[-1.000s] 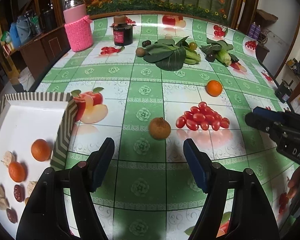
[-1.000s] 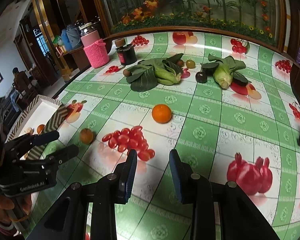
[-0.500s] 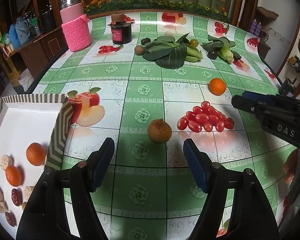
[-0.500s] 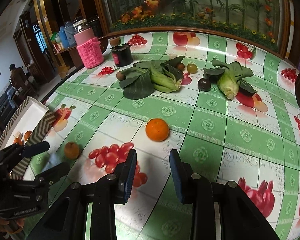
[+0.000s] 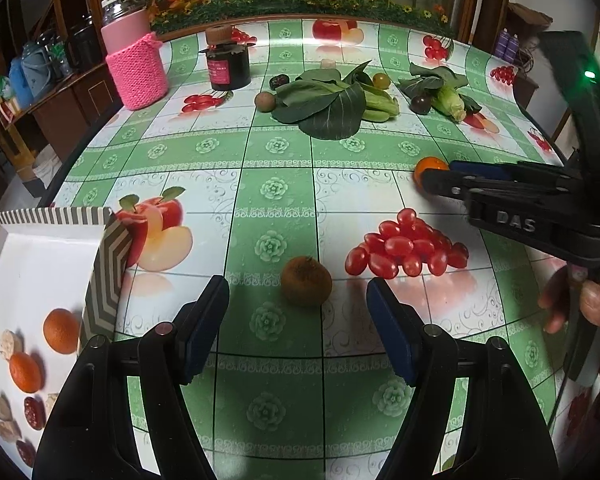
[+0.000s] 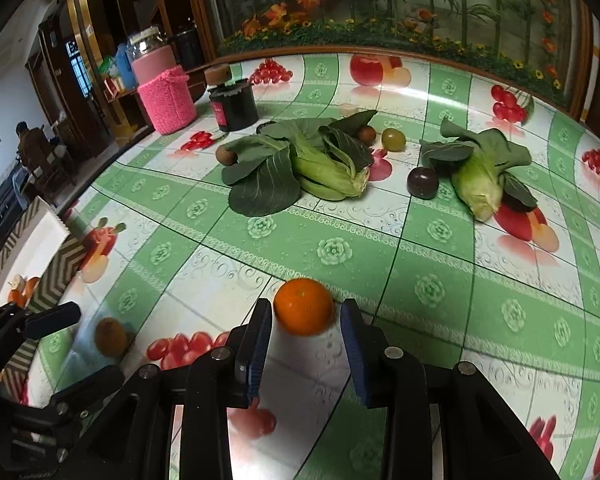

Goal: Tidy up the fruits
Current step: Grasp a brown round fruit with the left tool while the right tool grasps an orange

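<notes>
Between the right claw's (image 6: 304, 340) spread blue pads, sitting on the printed tablecloth (image 6: 420, 248), an orange (image 6: 304, 306), bracketed on both flanks but seemingly not yet pinched, a sliver of gap showing at each side. Reaching across from the far right in the left wrist view, same claw (image 5: 434, 178) straddling that orange (image 5: 428, 168). Judging the step in hand as the pick-up of this fruit, with the squeeze not yet made. Hanging wide open, gripping nothing, the left claw (image 5: 296, 320), with a brown, rough-skinned fruit (image 5: 306, 286) just ahead of its tips and slightly inside the gap. Lying beyond that and to the right, a printed heap of red cherry tomatoes, part of the cloth pattern rather than real fruit. Waiting down-left of the left claw, a white tray (image 5: 100, 276) with a striped rim, already carrying two oranges (image 5: 62, 330) and some small dried pieces. Resting far ahead of both claws, leafy greens (image 6: 300, 164), a dark plum (image 6: 422, 182) and a small green fruit (image 6: 393, 139). Calling next, most likely, for closing the right pads gently on the orange, lifting clear of the cloth, then carrying leftward to the tray; rolling away under an off-centre squeeze being the main risk.
</notes>
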